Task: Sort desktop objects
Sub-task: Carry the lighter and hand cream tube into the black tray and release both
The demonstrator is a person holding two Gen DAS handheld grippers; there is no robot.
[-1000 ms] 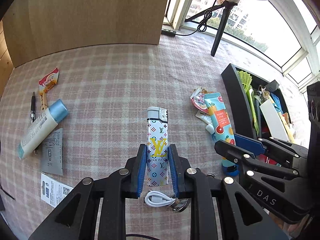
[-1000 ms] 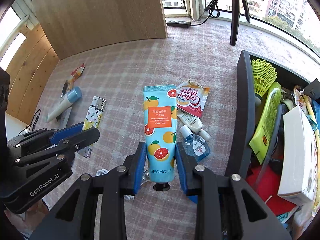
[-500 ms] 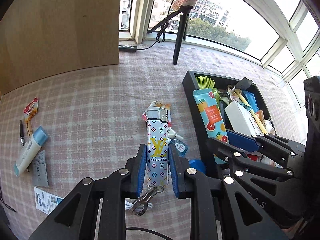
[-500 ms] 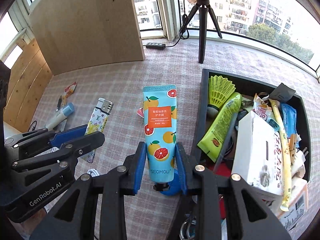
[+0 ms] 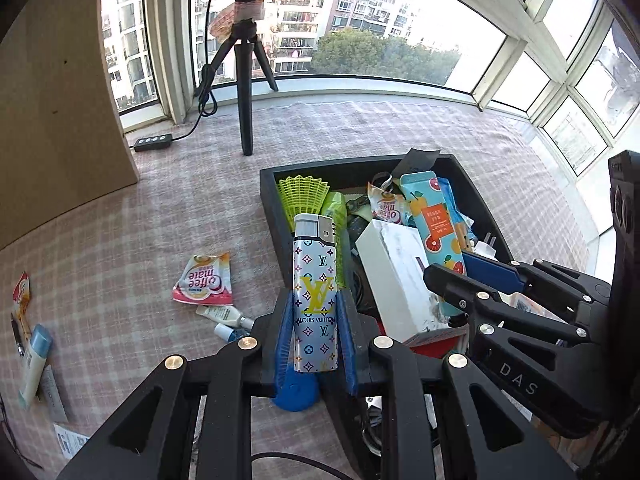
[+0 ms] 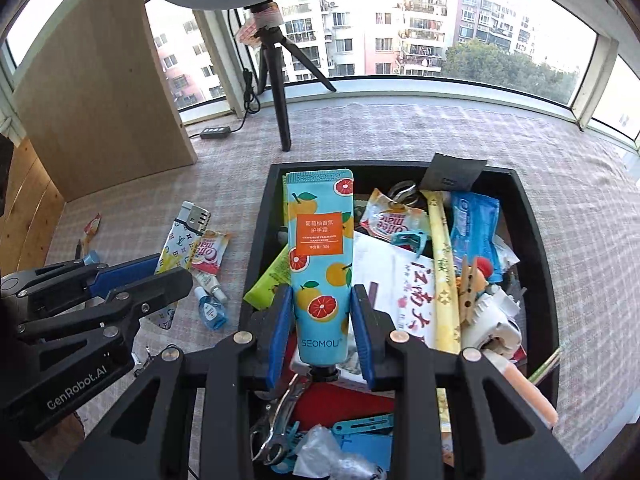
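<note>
Left wrist view: left tool (image 5: 316,332) clamps a glossy, boxy monogram lighter (image 5: 315,300) over the black rectangular tray's (image 5: 276,216) left wall. Right tool (image 6: 322,330) grips a soft, flat orange-print cream tube (image 6: 322,264) above the cluttered tray, on the checked-cloth bench (image 5: 180,208).

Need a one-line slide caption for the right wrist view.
Right gripper holds a fruit-print hand cream tube above the crowded black bin; left gripper carries a patterned lighter.

A tripod (image 5: 245,92) stands beside a power strip (image 5: 153,142).
</note>
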